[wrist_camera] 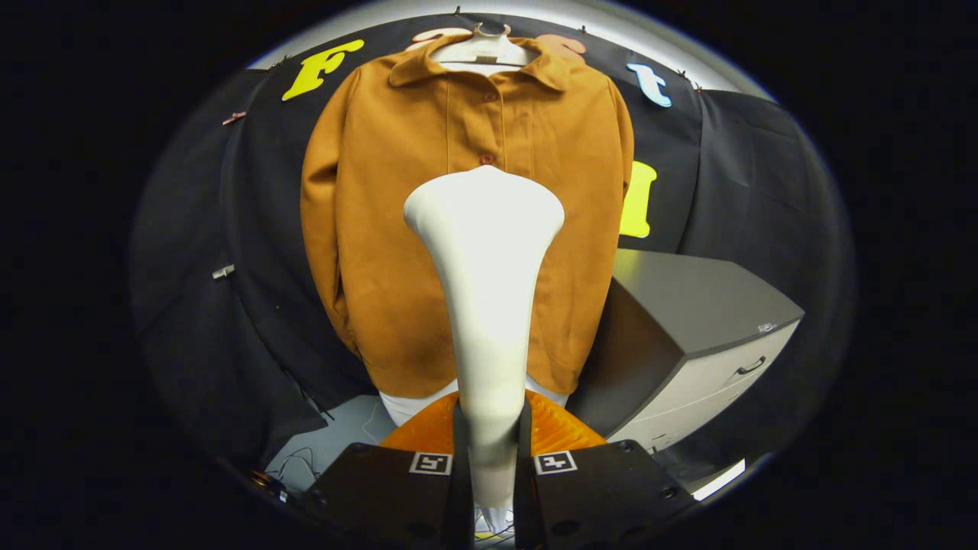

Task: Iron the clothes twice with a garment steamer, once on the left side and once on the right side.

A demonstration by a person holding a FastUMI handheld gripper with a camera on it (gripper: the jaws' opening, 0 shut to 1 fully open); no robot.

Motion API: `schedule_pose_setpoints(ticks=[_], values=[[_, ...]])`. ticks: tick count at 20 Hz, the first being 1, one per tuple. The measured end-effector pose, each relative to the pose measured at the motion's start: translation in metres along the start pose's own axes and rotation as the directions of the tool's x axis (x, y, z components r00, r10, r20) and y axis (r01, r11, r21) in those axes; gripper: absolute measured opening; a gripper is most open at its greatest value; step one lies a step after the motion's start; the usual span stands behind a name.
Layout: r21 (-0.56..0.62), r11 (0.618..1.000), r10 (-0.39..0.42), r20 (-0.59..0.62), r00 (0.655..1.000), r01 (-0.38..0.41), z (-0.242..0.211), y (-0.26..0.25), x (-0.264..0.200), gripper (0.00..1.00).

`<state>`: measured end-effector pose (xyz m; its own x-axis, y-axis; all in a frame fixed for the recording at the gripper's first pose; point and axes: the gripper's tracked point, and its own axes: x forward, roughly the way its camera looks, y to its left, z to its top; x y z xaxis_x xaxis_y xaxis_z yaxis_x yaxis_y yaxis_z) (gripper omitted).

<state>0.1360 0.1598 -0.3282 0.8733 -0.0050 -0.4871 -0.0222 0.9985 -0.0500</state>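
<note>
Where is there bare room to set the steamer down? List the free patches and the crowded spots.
The flat grey cabinet top, right of the hanging orange button-up jacket, is bare. A pale floor patch between the black cloth wall and the jacket's hem looks partly free, with cables along it. The middle is crowded: the gripper is shut on the white garment steamer.

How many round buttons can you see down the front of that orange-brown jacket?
2: one button just below the collar, another right above the white steamer head the gripper clamps. The steamer may hide more.
</note>
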Motion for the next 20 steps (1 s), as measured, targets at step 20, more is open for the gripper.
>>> schedule_pose_setpoints(ticks=[20], values=[[0.013, 1.000, -0.012, 0.302, 0.953, 0.009, 0.163, -0.044, -0.117, 0.24]])
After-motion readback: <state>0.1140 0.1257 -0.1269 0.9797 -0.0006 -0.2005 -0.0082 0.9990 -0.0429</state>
